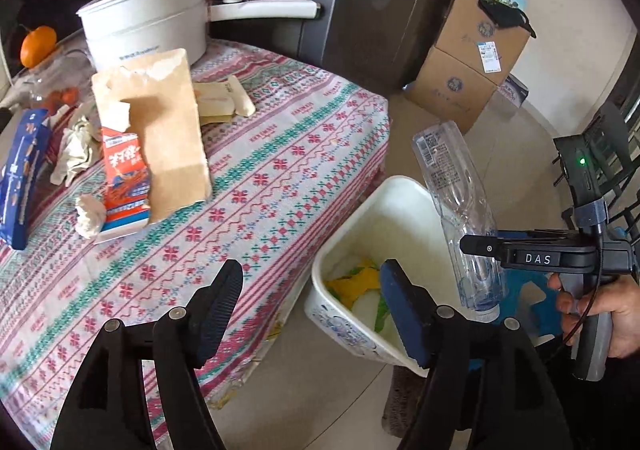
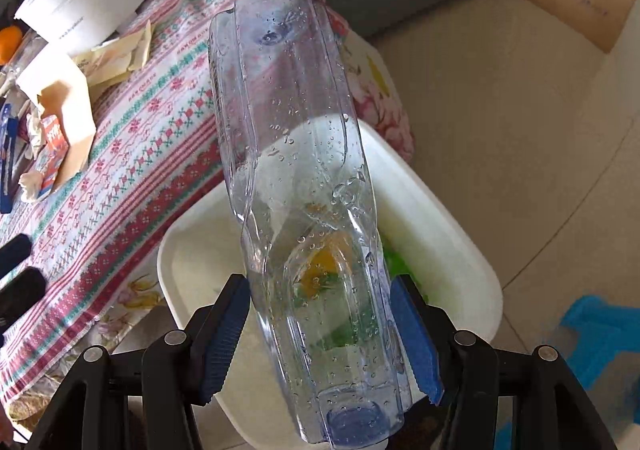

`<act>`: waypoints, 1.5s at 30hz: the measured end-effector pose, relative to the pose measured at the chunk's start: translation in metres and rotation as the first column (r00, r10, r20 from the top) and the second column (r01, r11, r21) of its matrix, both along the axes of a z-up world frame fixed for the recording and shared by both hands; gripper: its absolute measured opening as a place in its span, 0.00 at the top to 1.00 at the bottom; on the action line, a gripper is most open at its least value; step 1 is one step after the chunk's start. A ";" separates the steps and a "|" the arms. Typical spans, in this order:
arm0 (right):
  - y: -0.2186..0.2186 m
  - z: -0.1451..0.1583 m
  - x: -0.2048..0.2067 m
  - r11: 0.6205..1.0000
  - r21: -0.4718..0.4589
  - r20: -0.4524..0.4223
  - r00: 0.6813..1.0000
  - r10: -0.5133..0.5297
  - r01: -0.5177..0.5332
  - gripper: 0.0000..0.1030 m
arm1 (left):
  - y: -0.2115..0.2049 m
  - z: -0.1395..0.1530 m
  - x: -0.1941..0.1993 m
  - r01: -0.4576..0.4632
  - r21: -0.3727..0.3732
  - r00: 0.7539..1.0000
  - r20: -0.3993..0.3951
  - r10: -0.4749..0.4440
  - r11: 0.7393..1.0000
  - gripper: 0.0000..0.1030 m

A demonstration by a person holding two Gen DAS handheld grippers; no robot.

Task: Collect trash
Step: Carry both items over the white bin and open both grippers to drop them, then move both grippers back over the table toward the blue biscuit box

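While the right gripper [image 1: 474, 246] hangs over the white bin [image 1: 404, 190] in the left wrist view, its fingers are clamped on a clear plastic bottle [image 1: 452, 186], cap end down and base tilted up toward the table. Step in hand, by judgement: dropping the bottle into the bin. The left gripper [image 1: 310, 302] stands released, nothing between its pads, above the gap between the table edge and the bin. The bin sits on the floor just beside the patterned tablecloth [image 1: 280, 154] and already holds yellow and green scraps plus something white. Trash left on the table: a torn brown paper bag [image 1: 168, 122], a red and white carton [image 1: 126, 186], crumpled tissue [image 1: 90, 214], a blue packet [image 1: 20, 182] and pale wrappers [image 1: 224, 100]. A white pot [image 1: 144, 26] and an orange fruit [image 1: 38, 44] stand further back; they do not look like trash.

From the right wrist view, the right gripper [image 2: 320, 326] presses both blue pads against the lower shoulder of the bottle [image 2: 288, 130]. Droplets cling inside the bottle; no standing liquid can be made out. The bin's rim [image 2: 460, 226] lies directly beneath, scraps visible through the plastic. Next move, by judgement: release the bottle over the bin, keeping the long body clear of the rim, then send the free left gripper back to the table for the next piece.
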State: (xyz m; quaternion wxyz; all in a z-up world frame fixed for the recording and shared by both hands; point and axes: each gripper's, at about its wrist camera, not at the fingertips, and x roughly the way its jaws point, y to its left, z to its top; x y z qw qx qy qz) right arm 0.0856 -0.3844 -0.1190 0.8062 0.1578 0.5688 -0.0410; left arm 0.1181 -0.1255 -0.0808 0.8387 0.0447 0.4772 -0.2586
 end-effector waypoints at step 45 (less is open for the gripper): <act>0.123 0.057 0.055 0.980 -0.091 0.119 0.976 0.185 -0.175 0.21 | 0.232 0.013 0.010 -0.433 0.075 0.900 -0.021 0.435 0.898 0.19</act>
